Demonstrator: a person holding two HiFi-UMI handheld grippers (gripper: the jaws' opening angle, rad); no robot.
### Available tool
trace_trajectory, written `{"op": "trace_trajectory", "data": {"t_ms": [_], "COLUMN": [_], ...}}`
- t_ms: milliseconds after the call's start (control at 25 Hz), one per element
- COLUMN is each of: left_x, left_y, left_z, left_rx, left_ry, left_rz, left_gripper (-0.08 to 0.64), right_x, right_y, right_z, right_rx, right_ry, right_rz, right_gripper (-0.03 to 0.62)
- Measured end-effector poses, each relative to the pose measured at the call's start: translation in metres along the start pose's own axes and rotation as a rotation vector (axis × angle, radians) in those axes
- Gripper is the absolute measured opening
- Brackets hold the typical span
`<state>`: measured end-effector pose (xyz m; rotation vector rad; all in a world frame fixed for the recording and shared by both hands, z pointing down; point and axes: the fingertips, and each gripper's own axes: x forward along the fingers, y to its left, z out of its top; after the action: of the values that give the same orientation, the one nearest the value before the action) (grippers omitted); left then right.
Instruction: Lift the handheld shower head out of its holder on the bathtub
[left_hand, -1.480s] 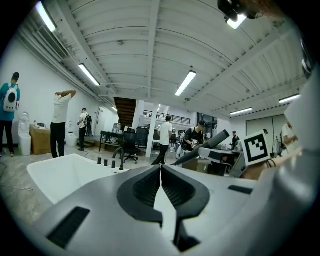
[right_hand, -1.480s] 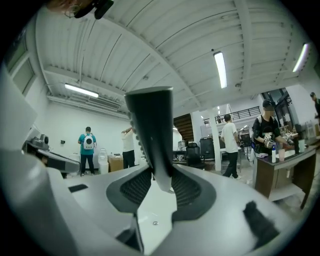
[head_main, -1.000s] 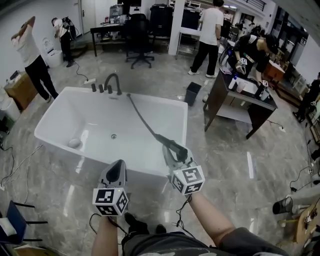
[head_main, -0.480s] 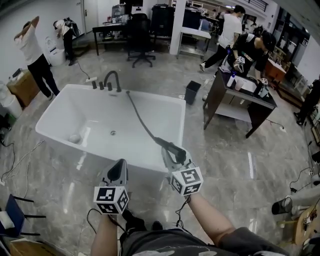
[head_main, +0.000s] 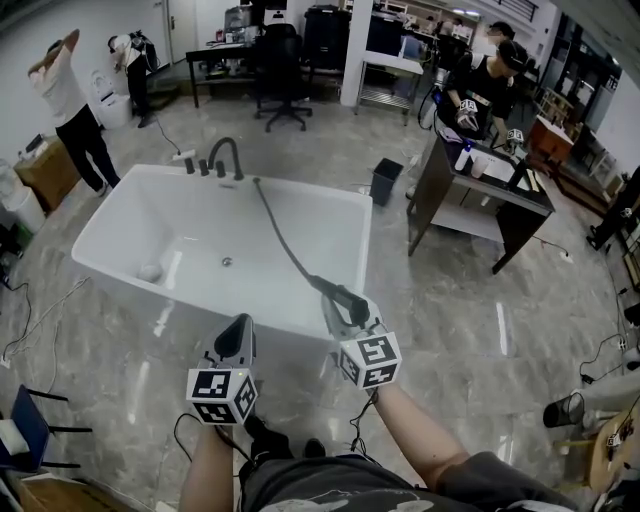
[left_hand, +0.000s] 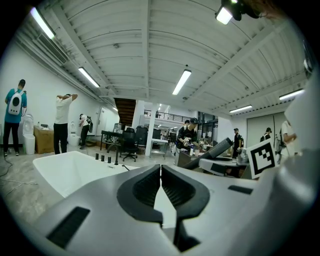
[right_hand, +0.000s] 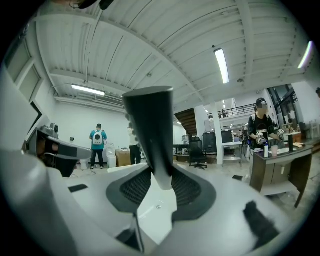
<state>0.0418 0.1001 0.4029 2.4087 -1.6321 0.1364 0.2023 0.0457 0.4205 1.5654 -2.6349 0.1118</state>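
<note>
Over the near rim of the bathtub (head_main: 310, 193), the shower head (head_main: 345, 297) sits clamped in the right hand-held gripper (head_main: 345, 318). It is clear of the far rim, where its hose (head_main: 280, 235) starts beside the faucet (head_main: 228, 160). The holder itself cannot be made out.

In the right gripper view the dark handle (right_hand: 150, 130) stands up between the ribbed pads (right_hand: 187, 187), which press on its lower, paler part. The jaws are held about half apart by its width. The left hand-held gripper (head_main: 235, 345) hangs beside it with its jaws together and nothing in them (left_hand: 160, 187).

The handle looks stiff, smooth and probably light, so it should take a firm squeeze without damage. A glossy or wet surface could let it twist or slide. The hose is limp and will likely drag sideways and pull toward the faucet. A grip low on the straight handle, as here, seems best.
</note>
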Motion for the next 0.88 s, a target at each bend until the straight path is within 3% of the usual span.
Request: {"op": "trace_trajectory", "data": {"t_ms": [880], "left_x": [-0.019], "left_y": [0.003], "left_z": [0.000], "left_rx": [-0.012], "left_ry": [-0.018], "left_rz": [0.019], "left_gripper": [0.017], "right_x": [-0.004], "right_y": [0.014], "right_z": [-0.003], "right_rx": [-0.024], "right_ry": [0.011], "right_rz": [0.023], "right_gripper": [0.135]}}
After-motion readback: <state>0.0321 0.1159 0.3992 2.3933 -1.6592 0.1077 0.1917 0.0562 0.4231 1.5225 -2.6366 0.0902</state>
